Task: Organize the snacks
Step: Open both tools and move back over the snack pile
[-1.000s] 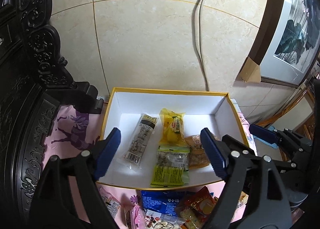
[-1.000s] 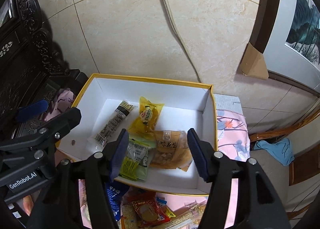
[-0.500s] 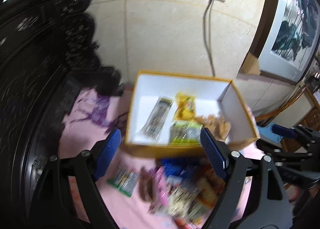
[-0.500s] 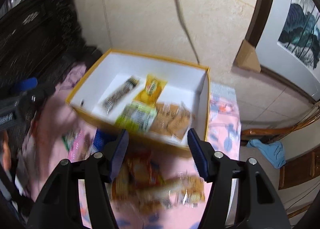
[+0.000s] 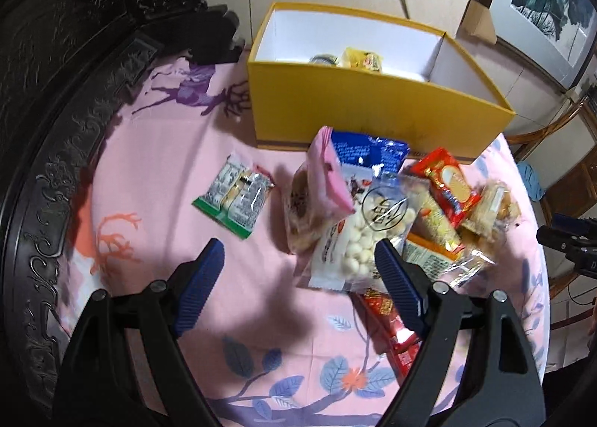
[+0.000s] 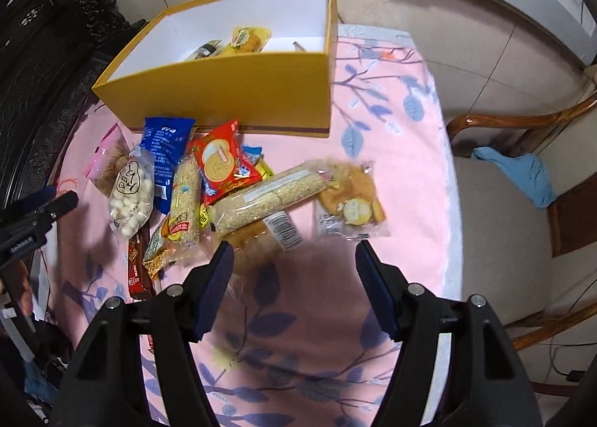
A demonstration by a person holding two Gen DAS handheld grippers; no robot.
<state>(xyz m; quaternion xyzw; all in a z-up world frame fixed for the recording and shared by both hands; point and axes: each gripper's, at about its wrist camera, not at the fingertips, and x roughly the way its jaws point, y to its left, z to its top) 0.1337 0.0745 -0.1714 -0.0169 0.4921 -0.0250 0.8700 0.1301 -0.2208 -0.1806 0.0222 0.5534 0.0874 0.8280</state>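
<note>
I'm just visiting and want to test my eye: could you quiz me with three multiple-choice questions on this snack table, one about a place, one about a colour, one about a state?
1. Where does the green-edged packet lie?
A. inside the box
B. alone on the cloth, left of the snack pile
C. on the chair

2. What colour is the outside of the box?
A. yellow
B. red
C. black

3. What is between the fingers of the right tool?
A. a blue bag
B. the box
C. nothing

Answers:
1 B, the left view shows it apart from the snack pile on the pink cloth.
2 A, its front wall is plain yellow.
3 C, its jaws are opening over bare cloth.
</note>
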